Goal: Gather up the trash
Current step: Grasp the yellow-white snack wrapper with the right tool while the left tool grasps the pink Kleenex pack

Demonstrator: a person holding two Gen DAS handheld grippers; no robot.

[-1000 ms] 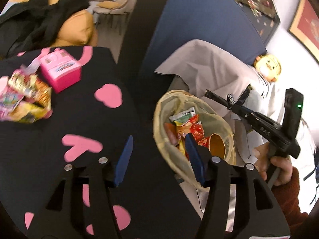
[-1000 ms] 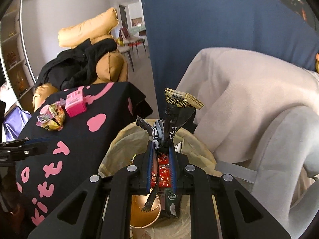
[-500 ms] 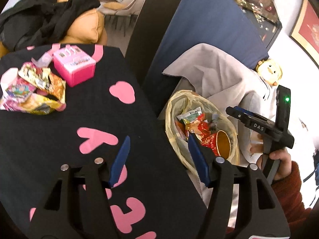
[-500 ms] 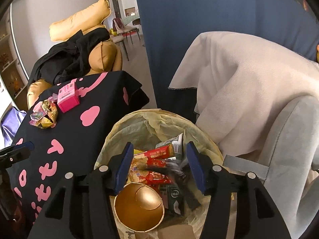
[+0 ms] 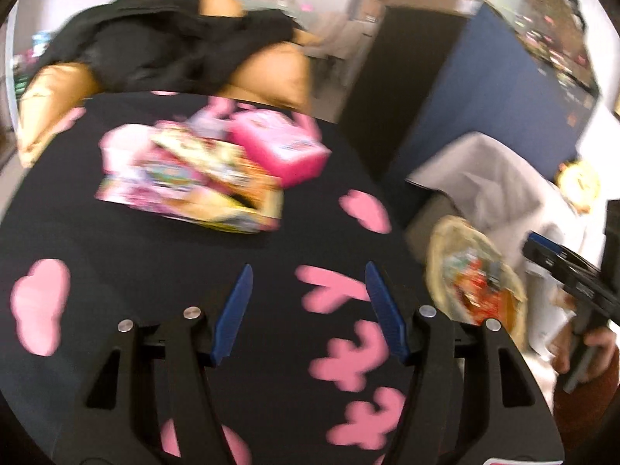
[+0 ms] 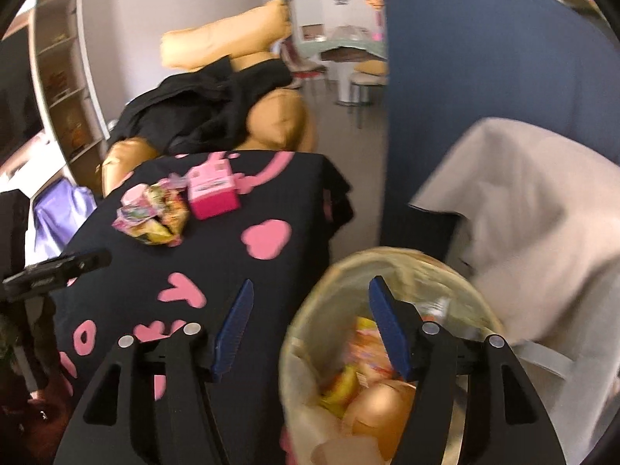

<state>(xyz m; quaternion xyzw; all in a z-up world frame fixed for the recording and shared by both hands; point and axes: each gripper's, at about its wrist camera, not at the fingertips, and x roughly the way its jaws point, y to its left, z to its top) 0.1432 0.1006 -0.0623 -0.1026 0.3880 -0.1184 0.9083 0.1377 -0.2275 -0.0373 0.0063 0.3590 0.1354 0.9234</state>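
The left gripper (image 5: 308,288) is held spread and empty above the tablecloth (image 5: 155,271), near crumpled wrappers (image 5: 193,186). The right gripper (image 6: 310,306) is likewise spread, over the bin (image 6: 333,290).

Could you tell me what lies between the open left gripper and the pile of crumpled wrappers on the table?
In the left wrist view, only bare black tablecloth separates the left gripper from the wrapper pile.

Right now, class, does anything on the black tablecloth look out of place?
Yes: a crumpled heap of bright wrappers lies loose on the cloth beside a pink box, not in the lined bin beside the table. Both claws are open, holding nothing.
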